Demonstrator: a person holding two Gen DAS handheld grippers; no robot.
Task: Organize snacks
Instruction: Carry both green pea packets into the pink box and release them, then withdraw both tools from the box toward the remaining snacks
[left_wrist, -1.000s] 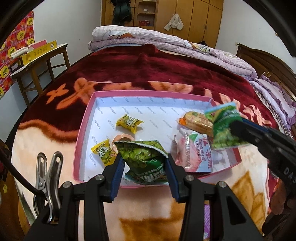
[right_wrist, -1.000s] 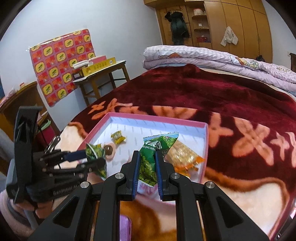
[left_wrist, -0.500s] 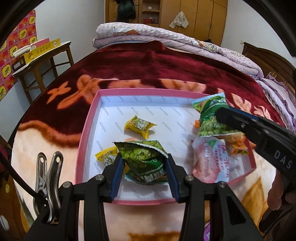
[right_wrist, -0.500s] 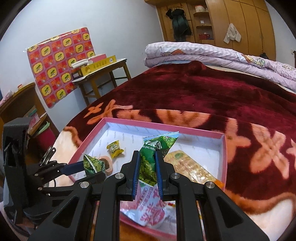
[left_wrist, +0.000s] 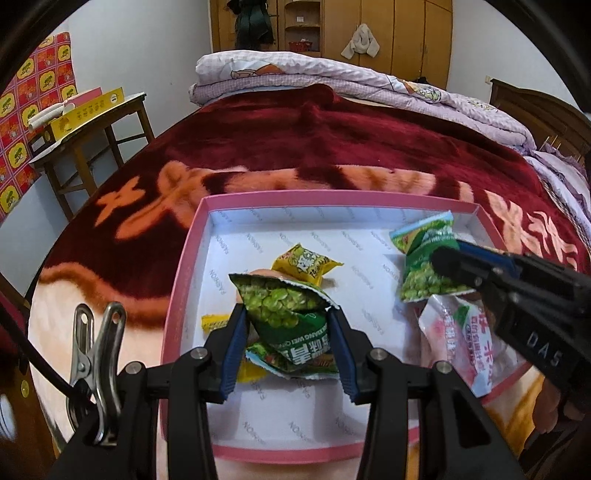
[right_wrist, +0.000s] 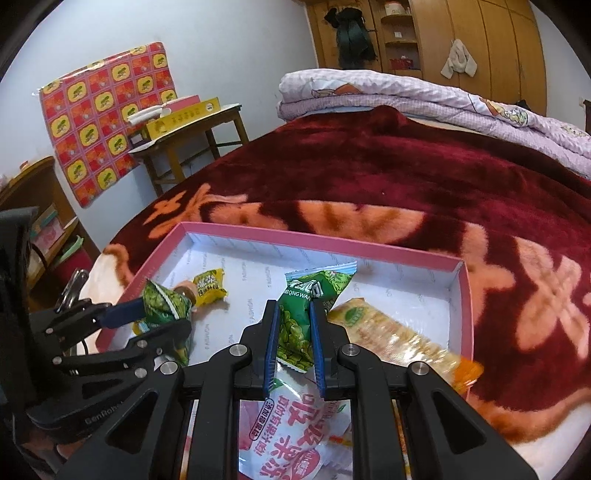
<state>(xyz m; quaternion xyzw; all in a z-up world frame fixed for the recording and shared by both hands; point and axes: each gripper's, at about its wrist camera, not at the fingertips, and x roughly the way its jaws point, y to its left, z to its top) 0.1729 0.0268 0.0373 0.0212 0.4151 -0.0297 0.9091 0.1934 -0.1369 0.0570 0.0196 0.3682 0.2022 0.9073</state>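
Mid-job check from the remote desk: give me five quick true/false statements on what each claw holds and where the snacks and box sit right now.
1. The left claw grips a torn-open green pea bag. True.
2. The right claw is empty. False: it is shut on a sealed green pea packet.
3. The pink box sits on a bare wooden table. False: it rests on a red and orange blanket.
4. A yellow candy lies inside the box. True.
5. The pink rice snack bag hangs from the right claw. False: it lies below the claw, at the box's near right corner.
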